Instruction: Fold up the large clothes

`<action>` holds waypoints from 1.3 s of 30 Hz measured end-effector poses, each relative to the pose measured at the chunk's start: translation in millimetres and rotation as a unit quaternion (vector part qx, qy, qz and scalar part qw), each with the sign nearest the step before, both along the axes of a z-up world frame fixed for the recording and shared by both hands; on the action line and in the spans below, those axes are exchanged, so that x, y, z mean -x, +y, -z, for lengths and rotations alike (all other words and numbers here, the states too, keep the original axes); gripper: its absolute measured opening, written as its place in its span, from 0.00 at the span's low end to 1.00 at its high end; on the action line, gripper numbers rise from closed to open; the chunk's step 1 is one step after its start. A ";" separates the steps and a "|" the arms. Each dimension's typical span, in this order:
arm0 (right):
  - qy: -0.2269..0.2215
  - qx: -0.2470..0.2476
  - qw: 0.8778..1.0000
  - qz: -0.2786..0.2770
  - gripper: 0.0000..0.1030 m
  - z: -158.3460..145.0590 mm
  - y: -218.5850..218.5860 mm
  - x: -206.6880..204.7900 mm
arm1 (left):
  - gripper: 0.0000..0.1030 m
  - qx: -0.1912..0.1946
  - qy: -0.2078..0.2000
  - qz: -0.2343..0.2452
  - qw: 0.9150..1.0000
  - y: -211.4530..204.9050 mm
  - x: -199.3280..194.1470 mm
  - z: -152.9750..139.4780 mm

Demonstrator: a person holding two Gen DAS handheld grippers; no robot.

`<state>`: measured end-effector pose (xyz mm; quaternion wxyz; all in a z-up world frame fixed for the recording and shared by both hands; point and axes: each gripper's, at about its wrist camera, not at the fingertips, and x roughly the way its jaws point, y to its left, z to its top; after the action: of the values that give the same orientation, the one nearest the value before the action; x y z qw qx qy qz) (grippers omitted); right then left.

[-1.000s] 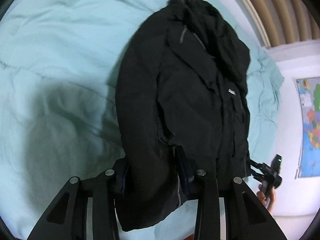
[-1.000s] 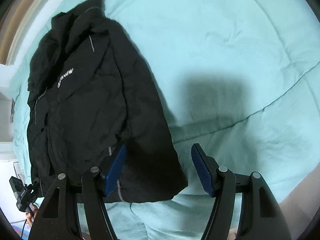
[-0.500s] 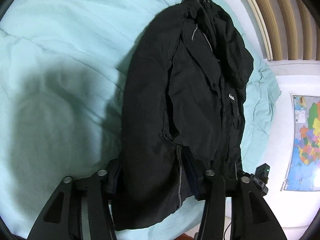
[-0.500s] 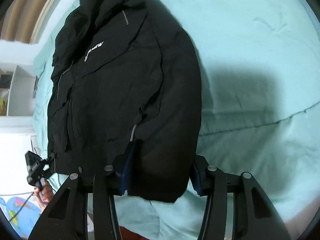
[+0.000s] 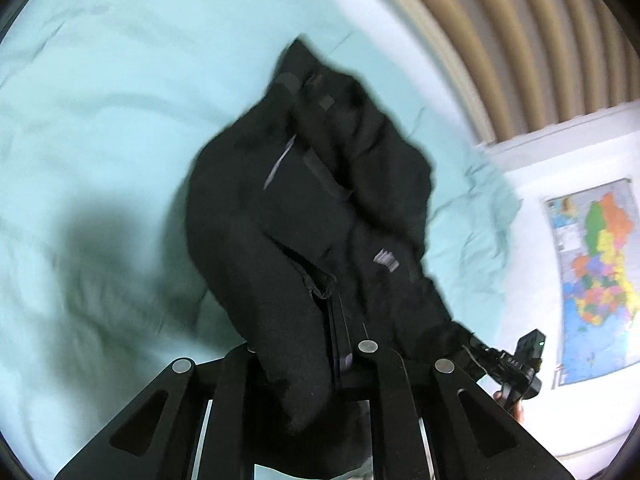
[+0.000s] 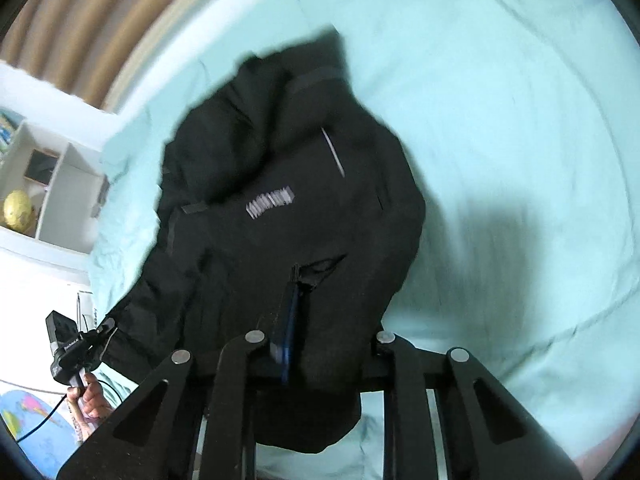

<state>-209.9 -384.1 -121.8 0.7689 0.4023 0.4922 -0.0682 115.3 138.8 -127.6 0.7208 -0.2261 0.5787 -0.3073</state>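
Note:
A black jacket [image 5: 312, 220] [image 6: 280, 200] lies collar-far on a teal bed cover [image 5: 120, 120], with its near hem lifted off the bed. My left gripper [image 5: 300, 352] is shut on one corner of that hem, and cloth bunches over its fingers. The jaws of my right gripper [image 6: 332, 336] are closing, with the other hem corner between them and pressed by the blue pad. Each wrist view also shows the other gripper from the side, the right gripper [image 5: 516, 364] and the left gripper [image 6: 68, 348], held by a hand [image 6: 92, 396]. Both views are motion-blurred.
The bed cover [image 6: 520, 120] spreads wide around the jacket. Beige curtains [image 5: 520, 40] hang past the far edge of the bed. A coloured map [image 5: 596, 272] is on the white wall. A white shelf holds a yellow ball [image 6: 18, 208].
Both grippers went from open around the hem to closed on it and rose. The jacket's near part lifted off the bed and bunched toward the collar.

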 end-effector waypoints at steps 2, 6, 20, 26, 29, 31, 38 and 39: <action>-0.019 0.004 1.000 0.005 0.24 -19.4 -12.6 -16.4 | 0.13 0.014 -0.020 -0.003 1.000 -6.1 -14.6 -17.4; -0.056 0.003 0.998 0.014 0.23 -43.5 -36.1 -48.5 | 0.13 0.023 -0.059 0.001 0.998 -26.0 -48.7 -45.6; -0.050 0.027 0.997 0.052 0.24 -30.1 -141.7 -259.6 | 0.16 -0.020 -0.096 -0.041 0.994 -140.4 -256.2 -37.7; 0.047 0.035 0.997 0.048 0.29 55.9 -150.7 -339.6 | 0.19 -0.099 -0.020 -0.050 0.994 -192.5 -322.0 60.4; 0.077 0.014 0.996 0.037 0.29 98.2 -148.4 -359.6 | 0.20 -0.109 0.005 -0.039 0.993 -203.4 -333.3 98.5; 0.096 0.016 0.995 0.031 0.29 120.5 -141.6 -369.3 | 0.20 -0.111 0.012 -0.038 0.993 -206.5 -334.6 115.8; 0.103 0.009 0.994 0.023 0.30 123.2 -139.9 -370.8 | 0.21 -0.105 0.012 -0.004 0.994 -207.1 -339.0 105.0; 0.097 0.004 0.995 0.023 0.31 117.0 -141.8 -366.9 | 0.21 -0.102 0.003 0.007 0.995 -203.5 -336.1 95.6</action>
<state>157.0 -525.9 -238.8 0.7171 0.4021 0.5550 -0.1268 451.4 -64.6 -223.1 0.7362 -0.1485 0.6106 -0.2512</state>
